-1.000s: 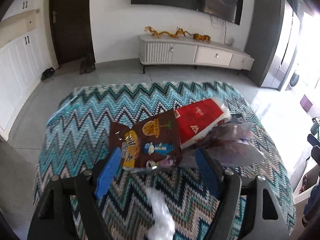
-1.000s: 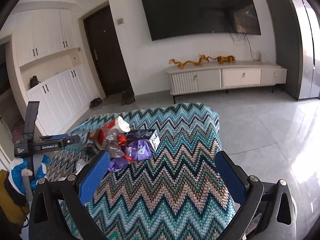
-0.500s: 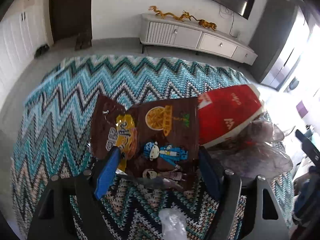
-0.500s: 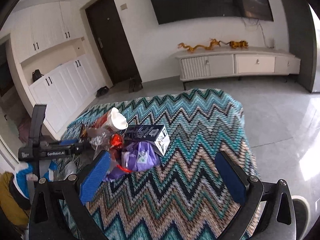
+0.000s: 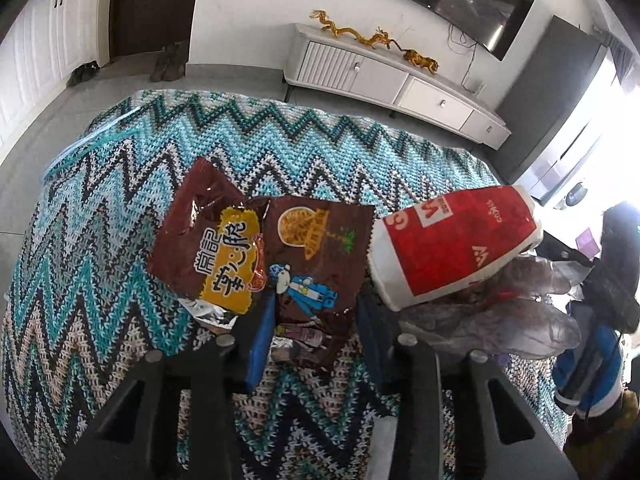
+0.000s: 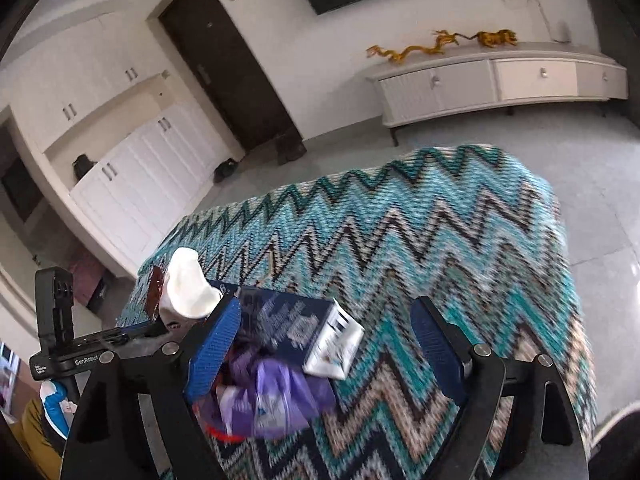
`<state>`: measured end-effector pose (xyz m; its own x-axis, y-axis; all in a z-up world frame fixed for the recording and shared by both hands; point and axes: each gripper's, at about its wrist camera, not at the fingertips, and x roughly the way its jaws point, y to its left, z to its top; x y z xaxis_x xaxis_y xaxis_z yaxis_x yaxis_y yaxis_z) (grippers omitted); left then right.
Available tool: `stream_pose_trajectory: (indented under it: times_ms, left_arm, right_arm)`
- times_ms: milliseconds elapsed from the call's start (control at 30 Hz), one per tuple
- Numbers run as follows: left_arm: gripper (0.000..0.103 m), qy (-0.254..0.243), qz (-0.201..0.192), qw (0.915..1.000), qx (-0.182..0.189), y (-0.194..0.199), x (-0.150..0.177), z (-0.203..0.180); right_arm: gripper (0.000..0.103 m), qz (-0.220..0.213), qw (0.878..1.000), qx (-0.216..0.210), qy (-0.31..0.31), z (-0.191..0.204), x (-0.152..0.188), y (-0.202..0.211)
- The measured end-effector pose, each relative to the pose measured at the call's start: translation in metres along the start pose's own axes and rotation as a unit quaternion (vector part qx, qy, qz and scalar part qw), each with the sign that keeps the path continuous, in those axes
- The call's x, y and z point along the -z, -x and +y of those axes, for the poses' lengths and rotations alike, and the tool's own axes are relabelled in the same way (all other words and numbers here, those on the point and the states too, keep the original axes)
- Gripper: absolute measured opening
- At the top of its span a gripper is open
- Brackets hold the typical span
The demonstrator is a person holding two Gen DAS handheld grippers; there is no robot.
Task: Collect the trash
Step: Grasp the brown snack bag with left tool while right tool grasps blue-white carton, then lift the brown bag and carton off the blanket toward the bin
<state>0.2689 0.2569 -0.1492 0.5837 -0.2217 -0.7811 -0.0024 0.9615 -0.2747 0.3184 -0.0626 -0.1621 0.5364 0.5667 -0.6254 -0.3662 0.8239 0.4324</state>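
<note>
Trash lies in a pile on a zigzag blanket (image 5: 100, 208). In the left wrist view a brown snack wrapper (image 5: 316, 256) lies flat, with a red and white cup (image 5: 452, 248) on its side to the right and clear crumpled plastic (image 5: 500, 320) below the cup. My left gripper (image 5: 314, 332) is open, its blue fingers straddling the wrapper's near edge. In the right wrist view a dark blue box (image 6: 296, 324), a purple bag (image 6: 276, 396) and the cup's white rim (image 6: 188, 288) lie together. My right gripper (image 6: 324, 356) is open around the box and bag.
The blanket (image 6: 440, 240) covers a low table. A white TV cabinet (image 5: 392, 80) stands at the far wall, a dark door (image 6: 228, 68) and white cupboards (image 6: 140, 176) to the left. Grey tiled floor surrounds the table.
Both grippers have moved forward and down to the pile. The left fingers have narrowed around the wrapper's edge. The right fingers now frame the blue box and purple bag.
</note>
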Motion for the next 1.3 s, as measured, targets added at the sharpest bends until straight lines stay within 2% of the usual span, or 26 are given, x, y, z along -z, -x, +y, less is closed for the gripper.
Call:
stream_pose_trajectory:
  times_ms: [67,100,200,267,333,367,567,867,1300]
  left_arm:
    - [0.031,0.001,-0.001,1.0,0.002,0.002,0.001,0.001]
    - [0.026,0.003,-0.002,1.0,0.001,0.003,0.003,0.003]
    - [0.023,0.008,-0.006,0.9999,0.004,0.009,0.006,0.008]
    - [0.02,0.007,-0.009,0.9999,0.003,0.013,0.009,0.011]
    - [0.016,0.007,-0.012,0.9999,0.002,0.018,0.011,0.013]
    - [0.016,0.008,-0.014,0.9999,0.001,0.021,0.012,0.013]
    - [0.013,0.011,-0.026,0.9996,0.002,0.041,0.02,0.016]
    - [0.012,0.015,-0.054,0.9984,0.012,0.084,0.026,0.017]
    - [0.011,0.002,-0.11,0.9936,0.024,0.171,0.053,-0.005]
  right_arm:
    - [0.087,0.014,1.0,-0.01,0.002,0.0,-0.002,-0.011]
    - [0.087,0.023,1.0,-0.016,0.002,0.001,-0.002,-0.017]
    - [0.087,0.046,0.999,-0.024,0.001,0.003,0.002,-0.031]
    - [0.082,0.053,0.998,-0.03,-0.002,0.003,0.006,-0.033]
    - [0.078,0.047,0.998,-0.034,-0.006,0.003,0.012,-0.031]
    - [0.07,0.043,0.998,-0.045,-0.013,0.001,0.013,-0.028]
    - [0.069,0.025,0.998,-0.053,-0.017,-0.002,0.023,-0.011]
    - [0.069,-0.044,0.999,-0.014,0.016,0.022,0.027,0.061]
    - [0.069,-0.111,0.993,-0.028,0.019,0.056,0.046,0.164]
